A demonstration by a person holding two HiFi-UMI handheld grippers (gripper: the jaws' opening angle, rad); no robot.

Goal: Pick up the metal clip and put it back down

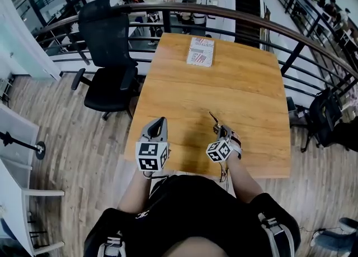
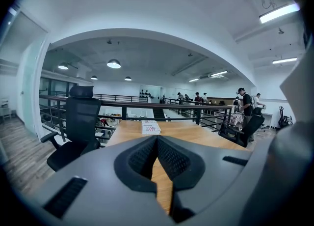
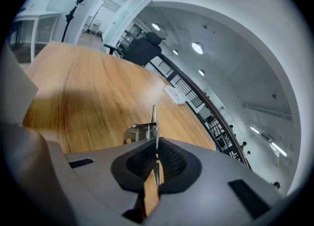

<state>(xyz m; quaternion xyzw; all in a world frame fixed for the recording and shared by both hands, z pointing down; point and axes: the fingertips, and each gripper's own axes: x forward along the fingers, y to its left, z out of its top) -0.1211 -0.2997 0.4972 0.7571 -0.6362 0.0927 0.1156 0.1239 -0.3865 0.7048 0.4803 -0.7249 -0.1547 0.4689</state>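
A silver metal spring clip (image 3: 145, 129) sticks out forward from my right gripper (image 3: 156, 146), whose pads are shut on its flat handle. In the head view the clip (image 1: 215, 122) juts up-left from the right gripper (image 1: 222, 133) over the near part of the wooden table (image 1: 246, 94); how high it is above the wood I cannot tell. My left gripper (image 1: 161, 122) is at the table's near left edge, its jaws closed together with nothing between them. In the left gripper view its tips (image 2: 157, 139) meet and point along the table.
A white booklet with red print (image 1: 200, 51) lies at the table's far end. A black office chair (image 1: 109, 55) stands left of the table. A curved dark railing (image 1: 235, 15) runs behind and along the right. A dark bag (image 1: 330, 119) sits on the floor at right.
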